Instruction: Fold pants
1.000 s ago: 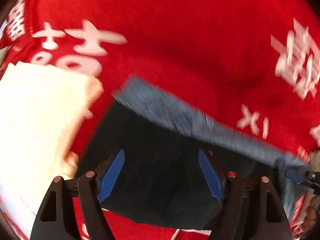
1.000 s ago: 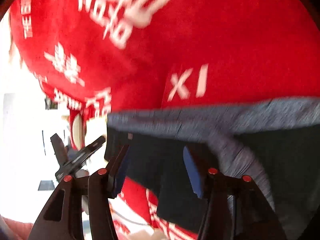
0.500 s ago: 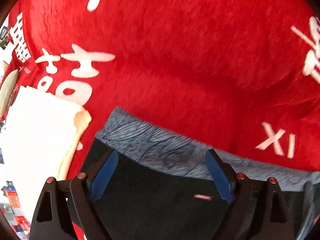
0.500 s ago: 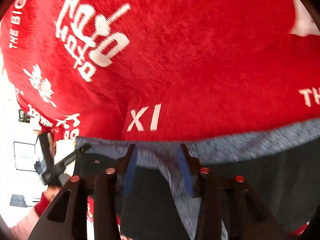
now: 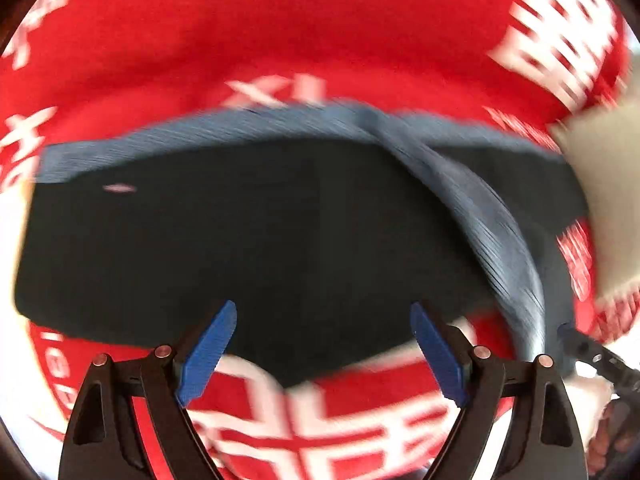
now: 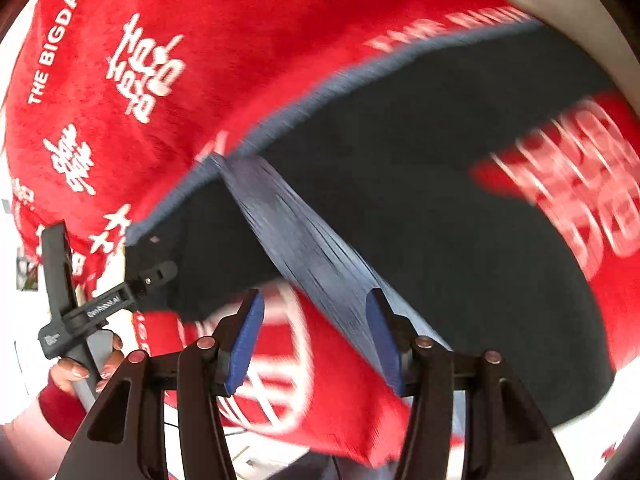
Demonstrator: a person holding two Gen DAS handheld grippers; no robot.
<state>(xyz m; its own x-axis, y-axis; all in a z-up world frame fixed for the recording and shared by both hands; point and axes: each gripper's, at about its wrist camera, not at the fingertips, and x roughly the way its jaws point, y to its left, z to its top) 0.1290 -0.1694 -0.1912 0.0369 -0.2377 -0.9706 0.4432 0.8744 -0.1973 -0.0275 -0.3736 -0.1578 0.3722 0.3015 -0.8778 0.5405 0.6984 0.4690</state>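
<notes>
1. We see a red blanket (image 5: 320,40) with white printed characters and lettering filling both wrist views; it is the surface under everything else, and much of it is blurred.
2. On it lie the dark pants (image 5: 240,240), spread flat across the middle of the left wrist view, with a grey-blue waistband (image 5: 200,132) along the far edge and a grey-blue strip (image 5: 500,240) running down toward the lower right. In the right wrist view the same pants (image 6: 440,200) stretch from the centre to the right edge.
3. A pale cloth (image 5: 604,200) sits at the right edge of the left view, beside the pants; blur hides what it is.
4. Our left gripper (image 5: 323,354) has its blue pads spread wide over the near hem of the pants, with nothing between them.
5. Our right gripper (image 6: 316,344) is also spread apart; the grey-blue strip runs down past its right pad, and we cannot tell if it touches.
6. In the right view the left hand (image 6: 84,372) grips the other tool's handle.
</notes>
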